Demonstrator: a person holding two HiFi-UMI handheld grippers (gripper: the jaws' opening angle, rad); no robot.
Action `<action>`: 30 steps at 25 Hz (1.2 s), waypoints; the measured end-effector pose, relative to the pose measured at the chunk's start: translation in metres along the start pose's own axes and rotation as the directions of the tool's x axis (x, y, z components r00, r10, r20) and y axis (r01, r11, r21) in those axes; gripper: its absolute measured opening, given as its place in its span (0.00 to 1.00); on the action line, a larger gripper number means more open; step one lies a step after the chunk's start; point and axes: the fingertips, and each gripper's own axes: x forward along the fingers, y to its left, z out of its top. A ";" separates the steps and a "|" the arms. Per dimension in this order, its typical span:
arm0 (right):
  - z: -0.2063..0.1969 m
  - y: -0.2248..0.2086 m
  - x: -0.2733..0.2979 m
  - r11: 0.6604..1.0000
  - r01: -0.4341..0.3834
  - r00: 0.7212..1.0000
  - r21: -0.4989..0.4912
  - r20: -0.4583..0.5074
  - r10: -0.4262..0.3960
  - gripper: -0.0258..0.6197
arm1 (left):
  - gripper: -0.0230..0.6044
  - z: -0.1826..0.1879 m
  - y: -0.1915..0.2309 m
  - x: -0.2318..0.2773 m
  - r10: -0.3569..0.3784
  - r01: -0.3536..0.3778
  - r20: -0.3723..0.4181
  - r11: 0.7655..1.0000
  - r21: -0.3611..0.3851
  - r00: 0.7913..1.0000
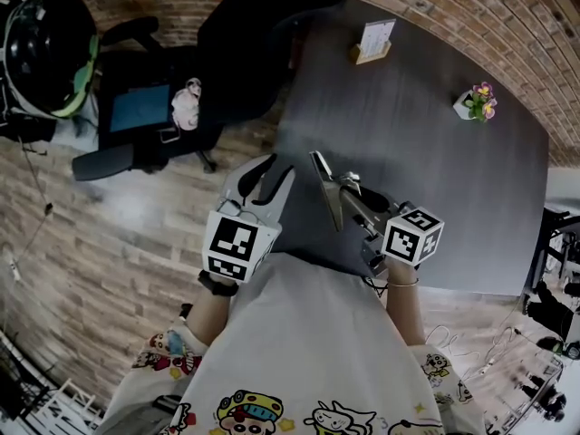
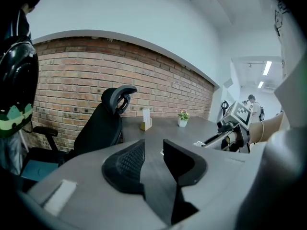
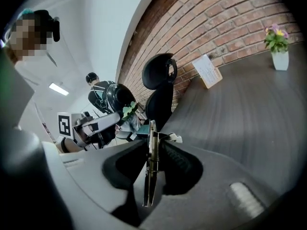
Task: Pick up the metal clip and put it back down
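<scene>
Open counter (image 1: 435,179), obstacles at the far edge.
Its middle lies free; card stand (image 1: 373,42) far, flower pot (image 1: 477,103) far right, chair (image 1: 263,16) at far left.

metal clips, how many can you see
1: the metal clip is gripped in the right hand-held gripper, over the near part of the table. The person's body may hide others.

**Head view:** I am looking steeply down from head height onto the table (image 1: 435,179), the left gripper (image 1: 270,172) and the right gripper (image 1: 349,188).

**Left gripper view:** I am sitting close behind its jaws, facing low across the table toward the brick wall (image 2: 158,87).

**Right gripper view:** I am riding likewise, apparently rolled sideways, facing that wall.

All three are sharing the chair (image 1: 263,25), card stand (image 1: 373,42) and flower pot (image 1: 476,102).
</scene>
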 end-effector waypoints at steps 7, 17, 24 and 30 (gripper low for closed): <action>0.032 0.018 -0.028 0.996 0.037 0.991 -0.081 0.129 -0.026 0.17 | 0.19 0.024 -0.008 -0.011 -0.013 0.011 0.055 0.999 0.043 0.998; 0.069 0.040 -0.067 0.961 0.165 0.956 -0.222 0.275 -0.101 0.17 | 0.11 0.053 -0.021 -0.029 -0.022 0.012 0.116 0.996 0.087 0.993; 0.086 0.052 -0.090 0.901 0.285 0.924 -0.327 0.343 -0.168 0.17 | 0.06 0.069 -0.027 -0.034 -0.030 0.013 0.150 0.993 0.114 0.988; 0.095 0.056 -0.101 0.830 0.393 0.889 -0.396 0.394 -0.233 0.17 | 0.03 0.078 -0.031 -0.032 -0.050 0.029 0.168 0.992 0.123 0.984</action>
